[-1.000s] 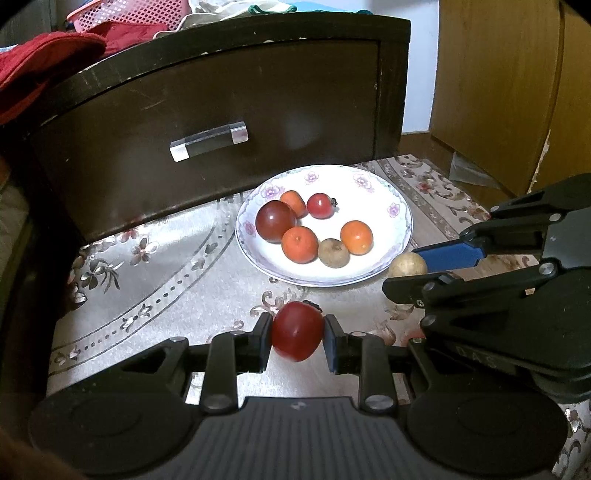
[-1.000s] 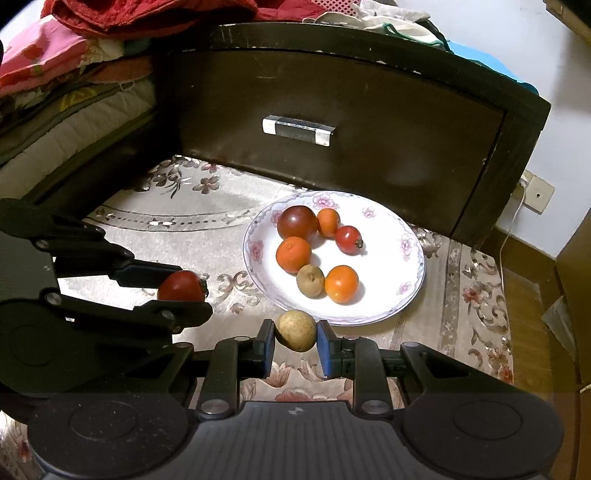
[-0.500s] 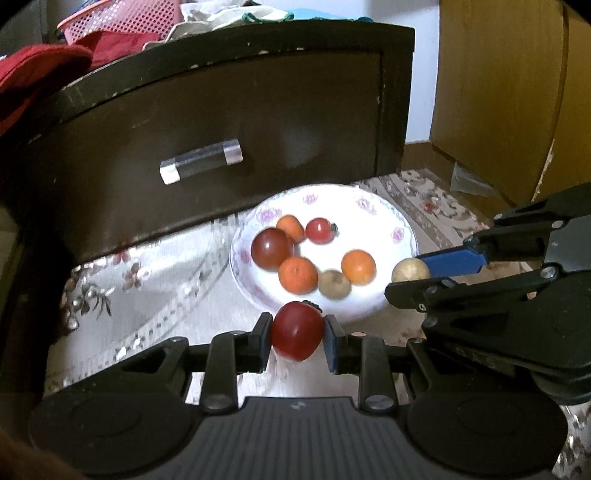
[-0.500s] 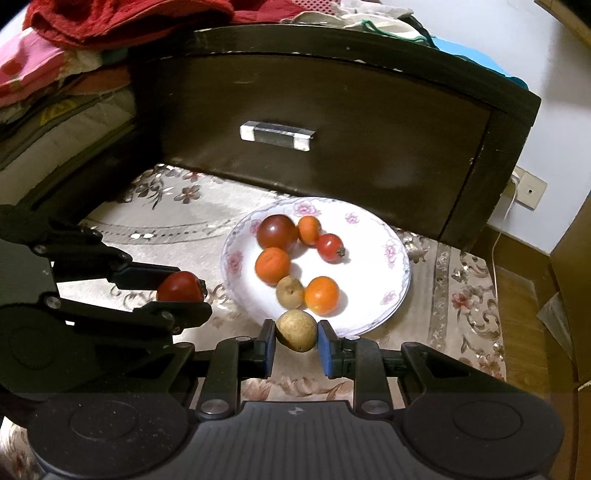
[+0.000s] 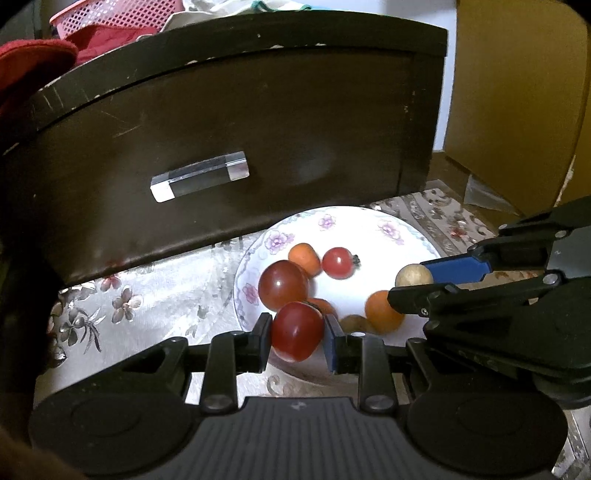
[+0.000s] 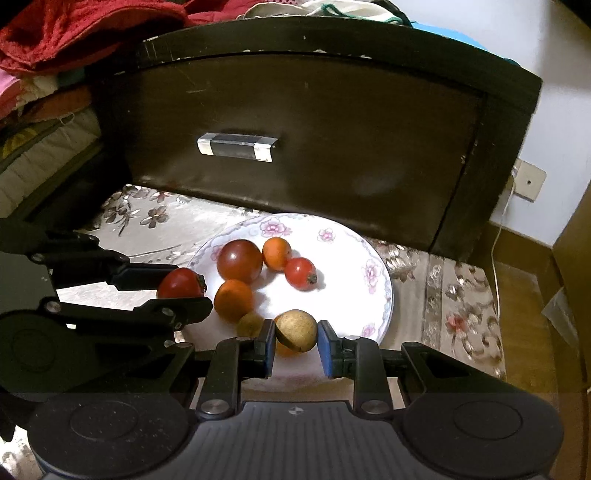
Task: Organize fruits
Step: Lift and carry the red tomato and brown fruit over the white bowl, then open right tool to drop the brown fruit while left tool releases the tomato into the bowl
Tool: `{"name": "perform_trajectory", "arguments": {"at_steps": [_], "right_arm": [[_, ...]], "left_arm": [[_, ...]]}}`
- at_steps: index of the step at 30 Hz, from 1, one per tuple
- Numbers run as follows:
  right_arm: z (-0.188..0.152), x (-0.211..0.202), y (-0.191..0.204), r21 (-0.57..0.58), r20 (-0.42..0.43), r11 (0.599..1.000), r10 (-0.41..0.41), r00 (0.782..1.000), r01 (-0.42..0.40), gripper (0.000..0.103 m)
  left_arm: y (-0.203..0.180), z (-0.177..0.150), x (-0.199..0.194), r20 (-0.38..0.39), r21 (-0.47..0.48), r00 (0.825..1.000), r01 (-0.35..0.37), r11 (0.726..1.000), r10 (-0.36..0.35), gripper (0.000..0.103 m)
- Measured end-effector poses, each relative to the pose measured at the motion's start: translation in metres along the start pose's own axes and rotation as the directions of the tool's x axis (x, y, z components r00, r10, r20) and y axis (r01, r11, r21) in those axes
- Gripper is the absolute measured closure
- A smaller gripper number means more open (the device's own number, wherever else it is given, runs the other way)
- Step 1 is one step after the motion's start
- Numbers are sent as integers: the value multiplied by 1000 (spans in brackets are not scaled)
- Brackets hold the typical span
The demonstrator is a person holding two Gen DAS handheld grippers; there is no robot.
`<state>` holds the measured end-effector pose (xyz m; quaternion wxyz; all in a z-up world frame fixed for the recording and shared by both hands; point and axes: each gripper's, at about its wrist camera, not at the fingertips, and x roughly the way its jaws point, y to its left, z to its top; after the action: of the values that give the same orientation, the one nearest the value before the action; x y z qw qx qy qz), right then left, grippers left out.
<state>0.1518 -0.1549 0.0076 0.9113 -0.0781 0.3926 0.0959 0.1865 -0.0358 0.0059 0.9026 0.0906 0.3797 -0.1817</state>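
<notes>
- Left gripper (image 5: 297, 334) pinches a red tomato (image 5: 296, 331) over the plate's (image 5: 402, 230) near-left rim.
- Right gripper (image 6: 296, 338) pinches a tan fruit (image 6: 296, 329) over its near edge.

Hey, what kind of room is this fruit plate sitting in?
Probably a bedroom at home: a dark wooden drawer unit piled with clothes, bedding beside it, and a floral cloth under the plate.
</notes>
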Motion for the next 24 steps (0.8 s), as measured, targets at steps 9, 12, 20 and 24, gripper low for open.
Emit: {"name": "perform_trajectory", "arguments": {"at_steps": [9, 12, 20, 24], "right_arm": [[7, 16, -7, -5, 14, 1000, -19, 1000, 20, 81], [7, 20, -8, -9, 14, 1000, -28, 1000, 28, 81], [6, 28, -10, -18, 16, 999, -38, 999, 38, 79], [6, 32, -13, -13, 10, 999, -44, 999, 44, 79]], "left_arm": [[0, 6, 16, 3, 1, 1000, -1, 1000, 1, 70], [1, 6, 19, -1, 0, 1000, -1, 1000, 1, 70], [0, 5, 24, 3, -1, 1000, 7, 1000, -7, 70], [0, 6, 27, 8, -7, 1000, 15, 1000, -15, 70]]}}
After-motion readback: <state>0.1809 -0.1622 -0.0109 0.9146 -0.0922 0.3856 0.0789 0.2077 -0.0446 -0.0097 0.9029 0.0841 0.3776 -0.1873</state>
